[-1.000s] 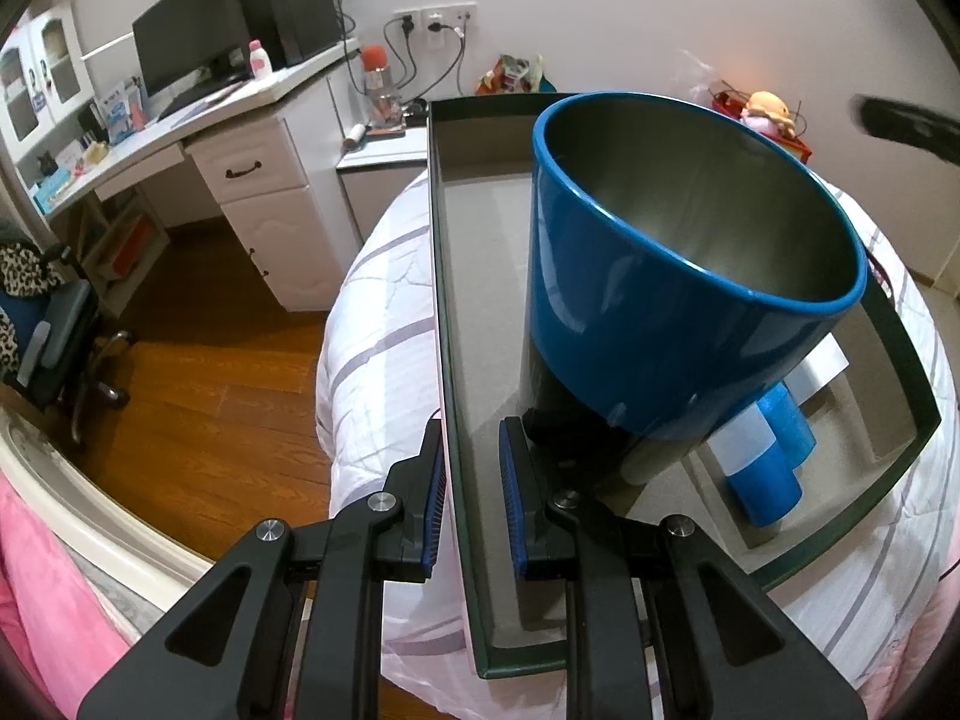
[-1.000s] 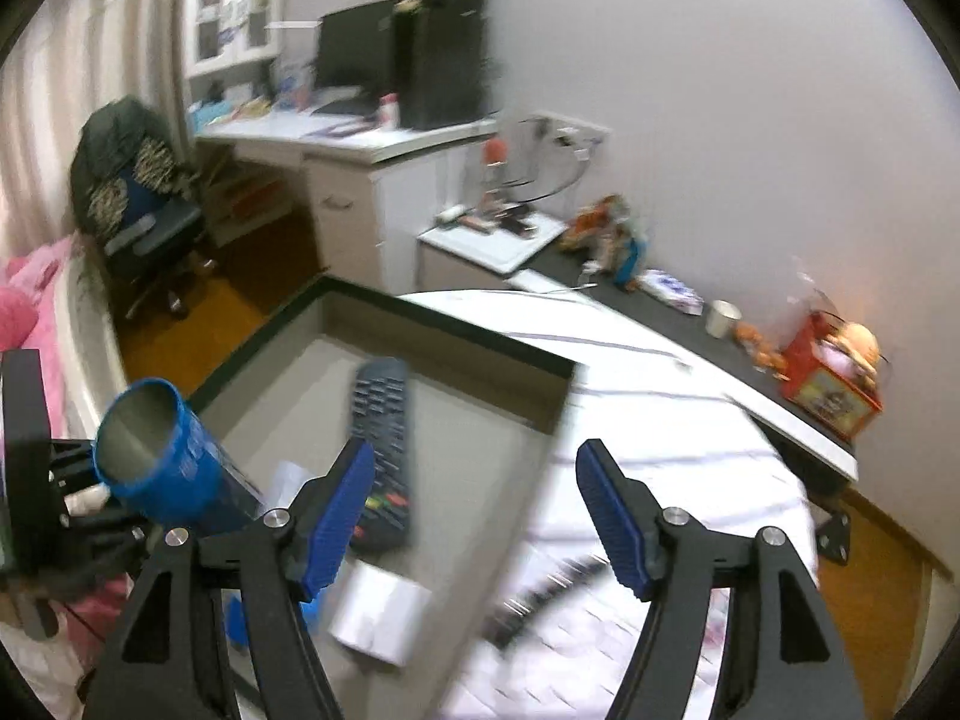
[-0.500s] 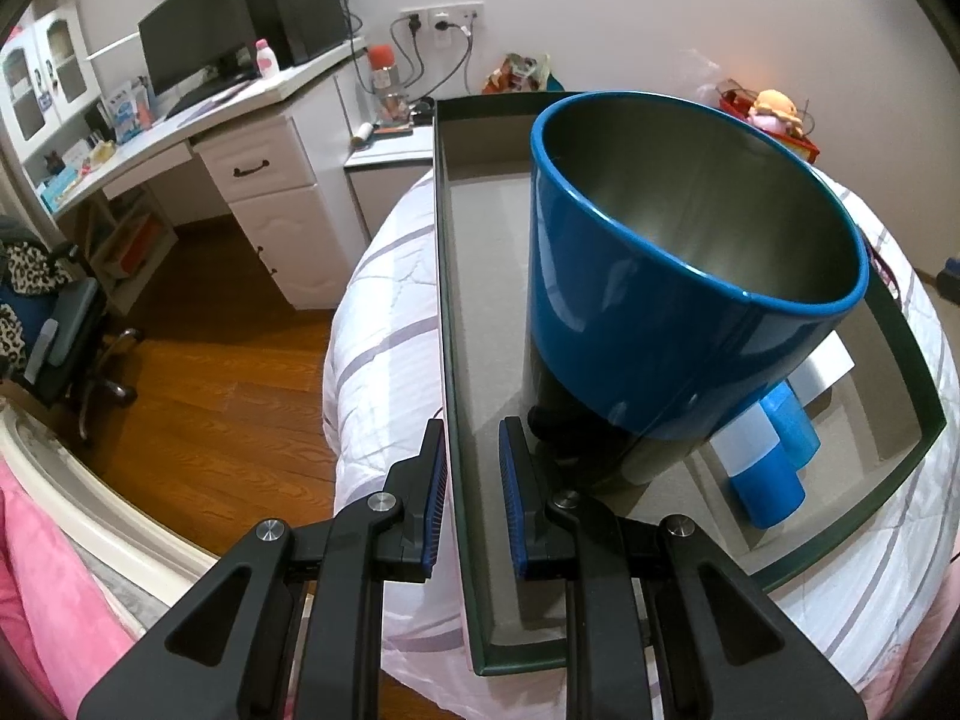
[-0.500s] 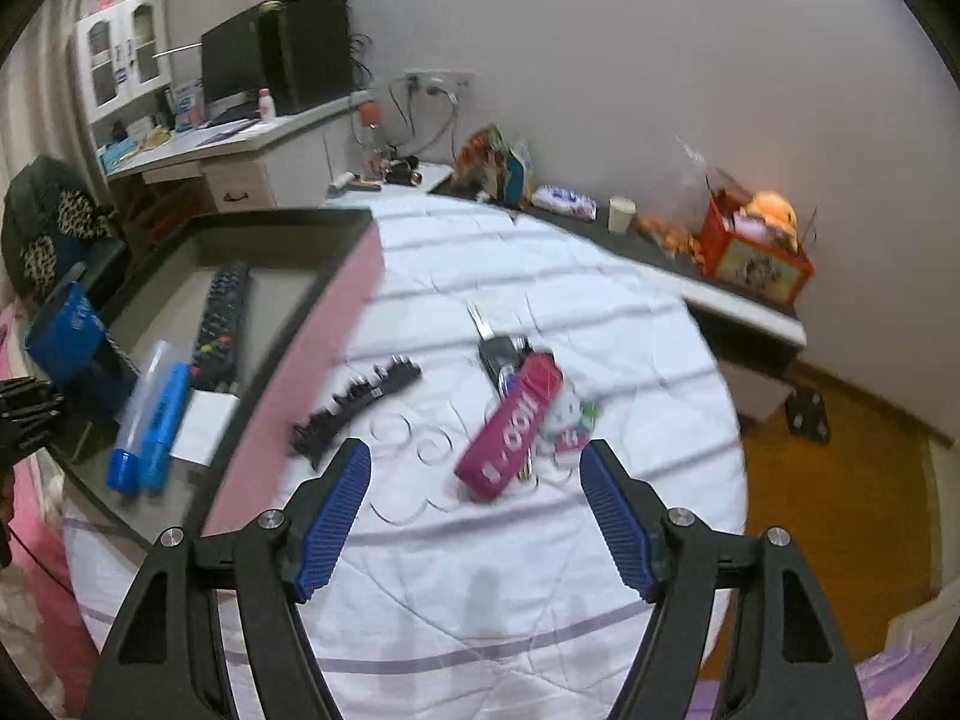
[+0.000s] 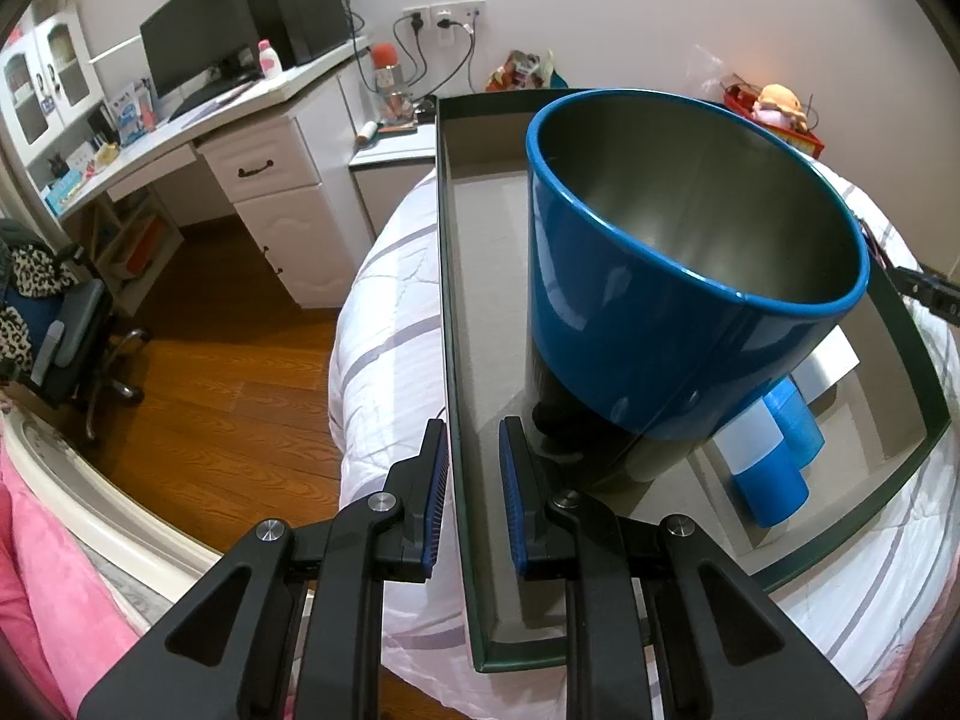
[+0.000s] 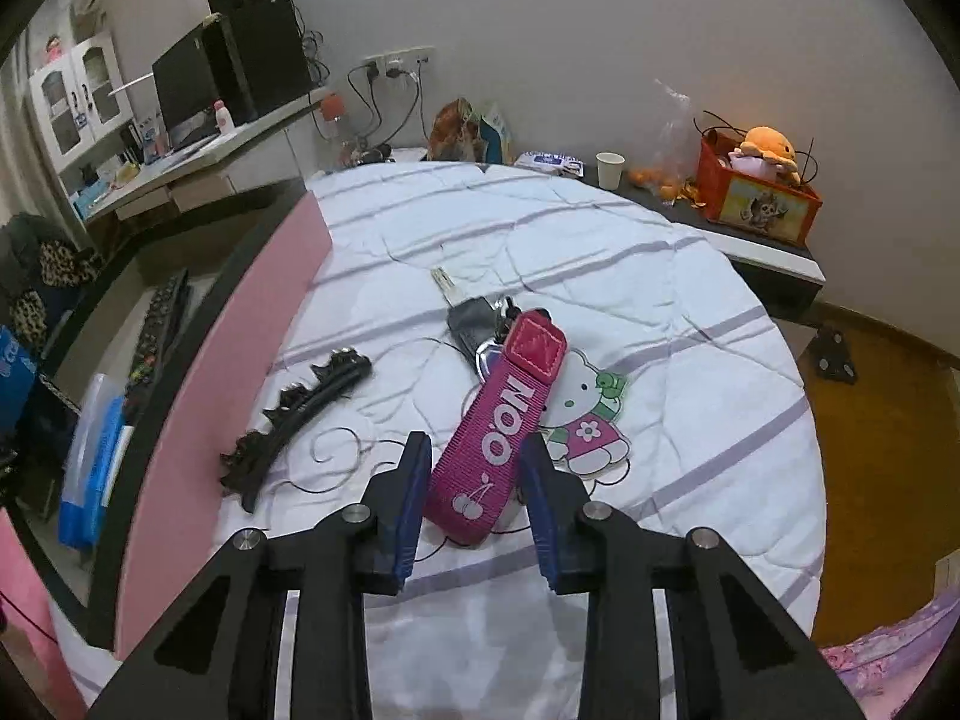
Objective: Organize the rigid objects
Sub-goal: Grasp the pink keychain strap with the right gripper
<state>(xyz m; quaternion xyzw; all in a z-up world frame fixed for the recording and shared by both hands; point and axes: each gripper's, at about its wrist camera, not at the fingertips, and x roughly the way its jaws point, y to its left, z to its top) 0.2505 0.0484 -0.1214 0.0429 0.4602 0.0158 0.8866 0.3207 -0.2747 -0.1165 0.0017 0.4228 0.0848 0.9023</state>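
Several items already boxed: blue cup (image 5: pixel 690 276), remote (image 6: pixel 159 330) | left gripper (image 5: pixel 474 498) clamped on box (image 5: pixel 450 300) wall | right gripper (image 6: pixel 474 492) jaws just closing around pink key strap (image 6: pixel 504 426), not visibly pressing | black hair clip (image 6: pixel 294 414) left of it on bed.

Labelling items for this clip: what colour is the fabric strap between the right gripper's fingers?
Magenta pink strap with white lettering and a cherry motif, best seen in the right wrist view.

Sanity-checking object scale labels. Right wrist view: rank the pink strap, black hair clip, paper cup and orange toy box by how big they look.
1. pink strap, largest, but it lies nearest the camera
2. black hair clip, close behind; its length looks alike, so this order is unsure
3. orange toy box
4. paper cup, smallest, and far back
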